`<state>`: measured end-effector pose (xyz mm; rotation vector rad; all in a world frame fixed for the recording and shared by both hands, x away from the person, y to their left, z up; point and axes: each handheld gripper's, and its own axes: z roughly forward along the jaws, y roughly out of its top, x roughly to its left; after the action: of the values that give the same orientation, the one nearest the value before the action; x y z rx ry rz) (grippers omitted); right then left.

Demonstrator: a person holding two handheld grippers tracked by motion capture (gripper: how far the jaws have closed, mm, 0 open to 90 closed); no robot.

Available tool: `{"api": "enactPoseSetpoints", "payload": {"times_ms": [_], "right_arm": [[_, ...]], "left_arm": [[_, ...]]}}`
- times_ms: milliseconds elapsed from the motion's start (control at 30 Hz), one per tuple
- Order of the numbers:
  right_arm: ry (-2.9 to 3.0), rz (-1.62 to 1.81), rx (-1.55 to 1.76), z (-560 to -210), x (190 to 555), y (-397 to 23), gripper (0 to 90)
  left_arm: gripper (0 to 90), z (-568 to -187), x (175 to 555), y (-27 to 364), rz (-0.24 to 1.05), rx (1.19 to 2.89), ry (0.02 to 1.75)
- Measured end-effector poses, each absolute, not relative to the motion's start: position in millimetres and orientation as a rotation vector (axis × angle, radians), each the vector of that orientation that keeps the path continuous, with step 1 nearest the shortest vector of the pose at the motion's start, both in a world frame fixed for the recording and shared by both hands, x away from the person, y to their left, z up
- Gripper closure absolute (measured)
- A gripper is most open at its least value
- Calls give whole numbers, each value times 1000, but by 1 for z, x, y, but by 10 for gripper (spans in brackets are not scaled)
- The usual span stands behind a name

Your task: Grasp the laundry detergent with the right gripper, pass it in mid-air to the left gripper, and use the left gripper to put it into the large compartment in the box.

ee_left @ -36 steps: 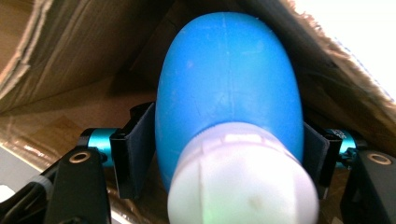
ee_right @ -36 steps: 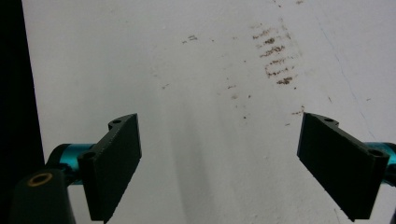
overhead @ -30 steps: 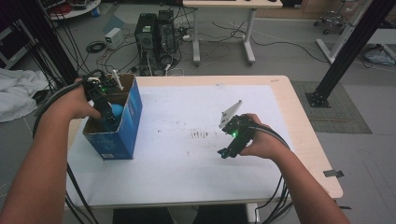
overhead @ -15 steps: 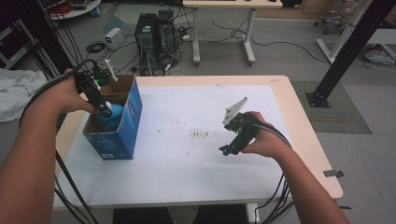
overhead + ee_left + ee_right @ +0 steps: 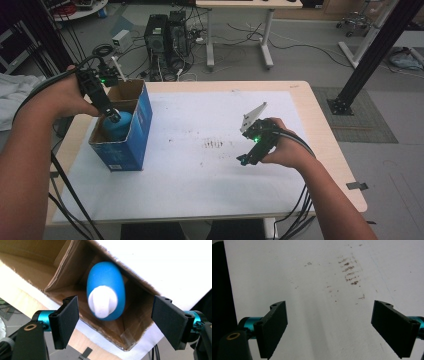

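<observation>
Blue bottle [image 5: 106, 290] with white cap [image 5: 102, 302] upright inside cardboard box [image 5: 132, 135] at tabletop [image 5: 320, 130] left, left gripper [image 5: 115, 315] jaws apart above it, right gripper [image 5: 332, 327] jaws apart over white sheet [image 5: 312, 277]; likely light, smooth, slippery plastic, so grip round the cap.

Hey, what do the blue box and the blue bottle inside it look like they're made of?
The box looks like corrugated cardboard: glossy blue print outside, raw brown inside with creased flaps and a frayed edge in the left gripper view. The bottle looks like smooth, matte blue plastic with a white plastic cap, though the blur leaves the finish uncertain.
</observation>
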<state>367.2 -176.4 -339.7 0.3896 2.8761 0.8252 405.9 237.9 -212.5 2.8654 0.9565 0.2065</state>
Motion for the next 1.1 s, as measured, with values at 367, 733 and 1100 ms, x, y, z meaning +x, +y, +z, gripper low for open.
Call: {"api": "enactPoseSetpoints", "payload": {"times_ms": [367, 733, 1100], "right_arm": [[2894, 772, 377, -319, 368, -176, 128], [2998, 627, 354, -318, 375, -166, 128], [3042, 536, 323, -318, 382, -159, 128]], "left_arm": [[202, -205, 399, 192, 165, 2932, 755], [166, -231, 398, 137, 66, 3001, 533], [119, -257, 396, 106, 13, 3040, 382]]}}
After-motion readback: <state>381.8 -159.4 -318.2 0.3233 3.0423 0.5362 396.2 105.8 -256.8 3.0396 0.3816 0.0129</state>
